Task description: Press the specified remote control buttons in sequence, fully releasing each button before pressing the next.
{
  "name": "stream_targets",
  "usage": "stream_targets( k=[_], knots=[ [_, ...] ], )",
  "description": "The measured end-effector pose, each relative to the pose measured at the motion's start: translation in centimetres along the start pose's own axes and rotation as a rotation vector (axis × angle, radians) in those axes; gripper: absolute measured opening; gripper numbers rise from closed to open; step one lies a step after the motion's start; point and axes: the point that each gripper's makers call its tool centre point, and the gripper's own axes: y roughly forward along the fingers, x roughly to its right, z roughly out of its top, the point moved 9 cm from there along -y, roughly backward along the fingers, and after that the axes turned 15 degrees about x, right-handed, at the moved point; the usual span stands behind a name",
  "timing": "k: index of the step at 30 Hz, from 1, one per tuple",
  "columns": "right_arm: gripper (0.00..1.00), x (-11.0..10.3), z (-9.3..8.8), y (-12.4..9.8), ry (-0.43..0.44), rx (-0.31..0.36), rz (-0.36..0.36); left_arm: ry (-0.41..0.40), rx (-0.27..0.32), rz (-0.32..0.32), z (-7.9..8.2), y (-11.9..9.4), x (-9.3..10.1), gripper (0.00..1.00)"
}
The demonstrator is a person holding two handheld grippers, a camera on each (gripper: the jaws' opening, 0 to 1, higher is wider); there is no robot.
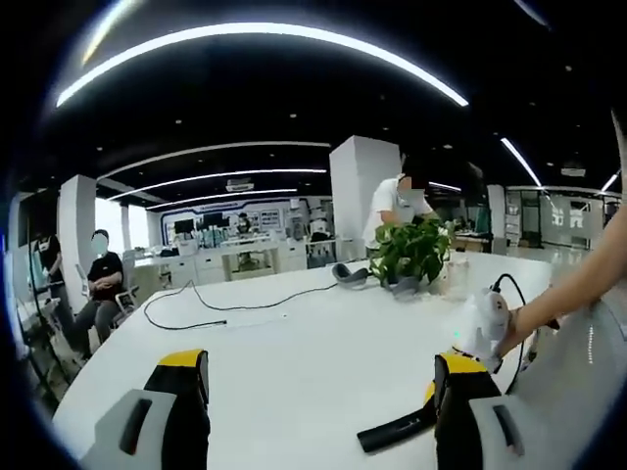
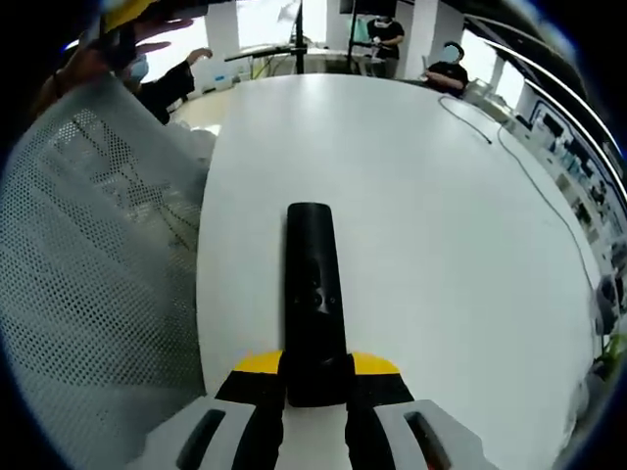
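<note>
Long ceiling light strips (image 1: 265, 39) give bright, even light; the white counter (image 1: 313, 343) glares softly below them. Fisheye bending warps everything toward the edges, and distant figures look perhaps slightly blurred.

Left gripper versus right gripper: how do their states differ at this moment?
The left gripper is open, jaws wide apart over bare white table; the right gripper is shut on the black remote. The left holds nothing; the right clamps the remote's near end. Both have yellow-tipped black jaws.
</note>
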Motion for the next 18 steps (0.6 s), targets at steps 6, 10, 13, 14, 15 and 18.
stream_targets(
  k=[6,10,13,14,15,18],
  knots=[
    [0.21,1.7,0.4,0.2,-0.012,-0.026,-0.006,0.016,-0.007,0.005,-0.1,0.0,0.0,1.0],
    [0.21,2.8,0.5,0.4,-0.005,-0.027,-0.007,0.014,-0.008,-0.006,-0.1,0.0,0.1,1.0],
    [0.21,3.5,0.6,0.4,-0.005,-0.026,-0.006,0.005,-0.01,-0.002,-0.1,0.0,0.1,1.0],
    [0.21,3.7,0.6,0.5,-0.004,-0.025,-0.008,0.003,-0.009,-0.001,-0.1,0.0,0.0,1.0],
    [0.21,3.9,0.7,0.5,-0.006,-0.025,-0.008,0.001,-0.008,-0.002,-0.1,0.0,0.1,1.0],
    [0.21,4.6,0.7,0.6,-0.004,-0.026,-0.009,0.009,-0.014,-0.014,-0.2,0.0,0.2,1.0]
  ],
)
